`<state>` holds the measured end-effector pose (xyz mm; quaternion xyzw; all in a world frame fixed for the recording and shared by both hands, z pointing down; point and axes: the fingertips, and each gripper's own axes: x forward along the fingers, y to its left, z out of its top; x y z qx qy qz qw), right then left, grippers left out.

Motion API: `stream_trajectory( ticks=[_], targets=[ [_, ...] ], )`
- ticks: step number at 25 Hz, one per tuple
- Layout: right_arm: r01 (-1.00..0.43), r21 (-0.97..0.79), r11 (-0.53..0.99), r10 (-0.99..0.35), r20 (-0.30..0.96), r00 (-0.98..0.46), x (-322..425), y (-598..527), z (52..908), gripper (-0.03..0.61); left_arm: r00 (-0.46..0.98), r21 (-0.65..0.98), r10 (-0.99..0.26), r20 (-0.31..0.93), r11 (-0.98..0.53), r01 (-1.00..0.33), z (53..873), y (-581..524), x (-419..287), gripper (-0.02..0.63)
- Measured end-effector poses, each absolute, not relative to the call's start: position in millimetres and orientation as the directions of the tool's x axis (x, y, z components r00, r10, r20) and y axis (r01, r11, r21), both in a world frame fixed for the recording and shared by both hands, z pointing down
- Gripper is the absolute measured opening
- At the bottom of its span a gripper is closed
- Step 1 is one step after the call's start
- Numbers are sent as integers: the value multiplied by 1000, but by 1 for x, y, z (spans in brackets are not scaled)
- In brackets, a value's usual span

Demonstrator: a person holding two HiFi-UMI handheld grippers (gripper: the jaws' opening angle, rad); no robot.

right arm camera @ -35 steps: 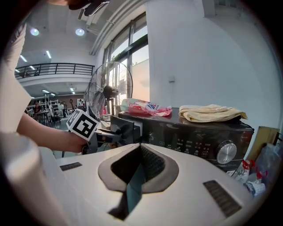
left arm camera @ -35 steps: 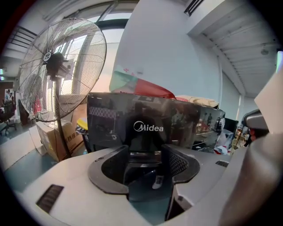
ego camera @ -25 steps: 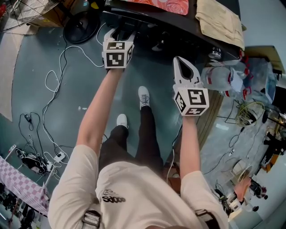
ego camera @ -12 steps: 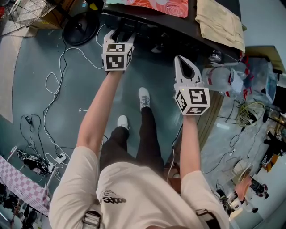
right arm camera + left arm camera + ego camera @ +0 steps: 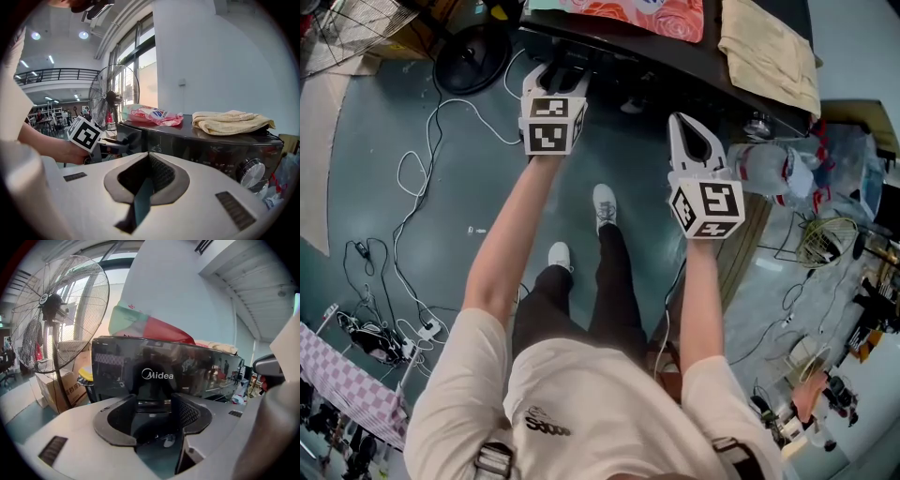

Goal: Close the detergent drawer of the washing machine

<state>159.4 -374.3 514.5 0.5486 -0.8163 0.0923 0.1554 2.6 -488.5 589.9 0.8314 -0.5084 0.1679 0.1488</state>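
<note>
Pos: detergent drawer (image 5: 157, 376) sits top-left on the washing machine (image 5: 201, 150) front, glossy black w/ a logo. Can't tell how far out it stands. The left gripper (image 5: 152, 411) is right at it, fingers apart, drawer face just ahead btwn them; contact unclear. The right gripper (image 5: 148, 157) hangs off the machine's right half, near but apart, fingers together, nothing in them.

Handling, prob.: stiff plastic on slides, light, so no grip needed, just a straight push. The face looks slick, so a pinch would likely slip. Best to press flat on the mid-front or lower lip, square-on, as an off-centre shove could jam it.

Count: 1 machine, 1 drawer, 2 grippers, 1 dial (image 5: 251, 172), 1 folded towel (image 5: 229, 122) + 1 red-print bag (image 5: 152, 115) on top, 1 standing fan (image 5: 56, 310) beside.
</note>
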Motion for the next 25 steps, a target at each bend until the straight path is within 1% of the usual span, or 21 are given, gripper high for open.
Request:
stream_trajectory(
  ticks=[6,22,25],
  targets=[
    [-926,14,378,-865,362,-348,161,-375,519,0,424,76,-803,419,-435,-897,589,-489,2,245],
    [-926,6,377,-864,363,-349,159,-370,523,0,426,84,-791,440,-436,-896,588,-501,5,249],
    [-923,3,384,-859,369,-355,158,-369,525,0,426,83,-800,423,-434,-897,589,-501,5,249]
  ],
)
